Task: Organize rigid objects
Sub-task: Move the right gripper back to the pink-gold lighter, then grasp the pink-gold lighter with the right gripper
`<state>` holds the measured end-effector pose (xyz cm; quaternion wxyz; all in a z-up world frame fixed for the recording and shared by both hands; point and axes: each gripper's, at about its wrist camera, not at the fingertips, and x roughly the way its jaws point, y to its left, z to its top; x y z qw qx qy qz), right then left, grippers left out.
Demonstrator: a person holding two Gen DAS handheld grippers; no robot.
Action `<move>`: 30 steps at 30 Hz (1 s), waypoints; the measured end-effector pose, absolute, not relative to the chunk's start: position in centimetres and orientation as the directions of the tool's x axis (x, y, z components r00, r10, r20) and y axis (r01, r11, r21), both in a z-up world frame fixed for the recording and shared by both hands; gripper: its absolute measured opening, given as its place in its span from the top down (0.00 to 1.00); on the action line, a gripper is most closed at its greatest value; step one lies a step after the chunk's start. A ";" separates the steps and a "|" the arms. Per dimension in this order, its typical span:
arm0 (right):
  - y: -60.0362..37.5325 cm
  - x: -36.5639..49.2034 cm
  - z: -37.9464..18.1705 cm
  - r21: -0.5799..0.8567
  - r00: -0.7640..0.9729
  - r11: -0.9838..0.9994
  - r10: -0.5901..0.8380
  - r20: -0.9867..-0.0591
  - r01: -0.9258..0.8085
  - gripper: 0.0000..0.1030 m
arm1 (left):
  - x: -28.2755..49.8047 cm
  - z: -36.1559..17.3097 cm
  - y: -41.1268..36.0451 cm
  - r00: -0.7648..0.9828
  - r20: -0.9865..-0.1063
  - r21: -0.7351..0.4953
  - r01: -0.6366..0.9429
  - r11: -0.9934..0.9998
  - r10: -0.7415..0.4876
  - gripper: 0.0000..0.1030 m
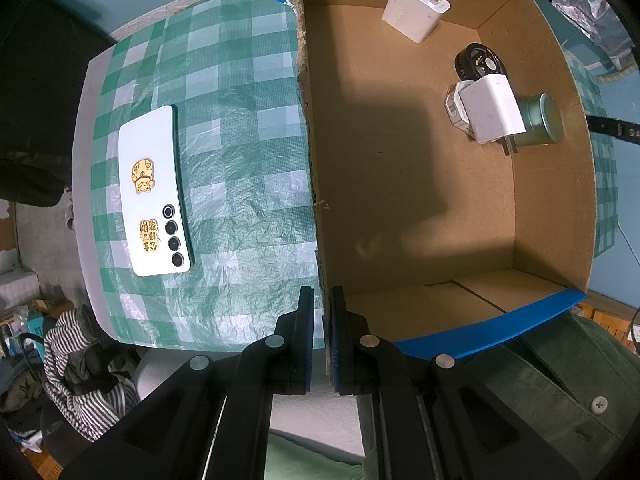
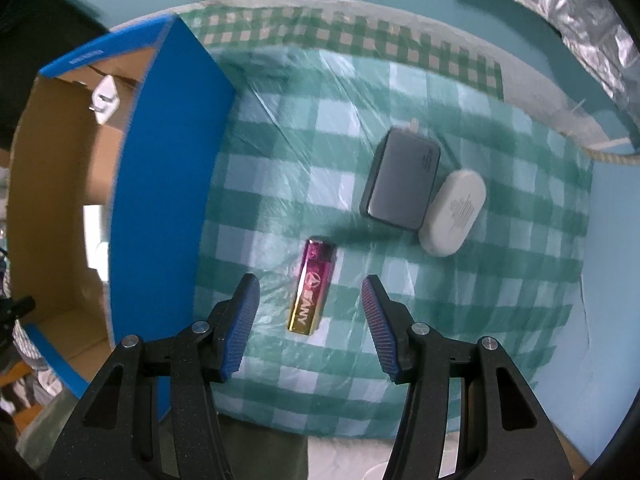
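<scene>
My left gripper [image 1: 322, 304] is shut on the near left wall of the cardboard box [image 1: 310, 152]. Inside the box lie a white charger [image 1: 416, 8], a black wheel [image 1: 478, 62], a second white charger [image 1: 494, 110] and a green tin [image 1: 542, 120]. A white phone [image 1: 154, 192] lies on the checked cloth left of the box. My right gripper [image 2: 310, 292] is open, just above a pink-gold lighter [image 2: 313, 286] that lies between its fingers. A grey case [image 2: 402, 184] and a white oval case [image 2: 454, 212] lie beyond it.
The blue outer wall of the box [image 2: 160, 208] stands close to the left of my right gripper. The table edge is near, with a green shirt [image 1: 552, 384] below it. Crumpled foil [image 2: 592, 32] lies at the far right.
</scene>
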<state>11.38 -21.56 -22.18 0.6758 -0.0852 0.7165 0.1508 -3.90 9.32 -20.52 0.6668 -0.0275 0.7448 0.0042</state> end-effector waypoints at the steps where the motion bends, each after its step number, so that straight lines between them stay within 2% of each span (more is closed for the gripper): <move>1: -21.6 11.3 -22.6 0.101 -0.077 0.942 0.080 -0.994 -0.320 0.48 | -3.9 -20.5 9.3 -0.109 -0.993 -0.030 -0.047 0.998 -0.035 0.93; 13: -22.5 10.8 -26.8 0.099 -0.120 0.964 0.071 -0.990 -0.246 0.49 | -4.2 -20.6 9.5 -0.107 -0.994 -0.032 -0.052 0.998 -0.037 0.93; 16: -22.5 10.6 -27.4 0.097 -0.121 0.967 0.070 -0.990 -0.237 0.57 | -4.2 -20.5 9.5 -0.108 -0.994 -0.032 -0.052 0.998 -0.037 0.93; 26: -21.9 10.4 -28.9 0.079 -0.137 0.970 0.049 -0.989 -0.229 0.67 | -4.3 -20.5 9.5 -0.107 -0.994 -0.032 -0.052 0.998 -0.037 0.93; 30: -21.4 10.1 -28.9 0.066 -0.126 0.969 0.037 -0.991 -0.236 0.67 | -4.2 -20.5 9.5 -0.108 -0.993 -0.032 -0.052 0.998 -0.037 0.93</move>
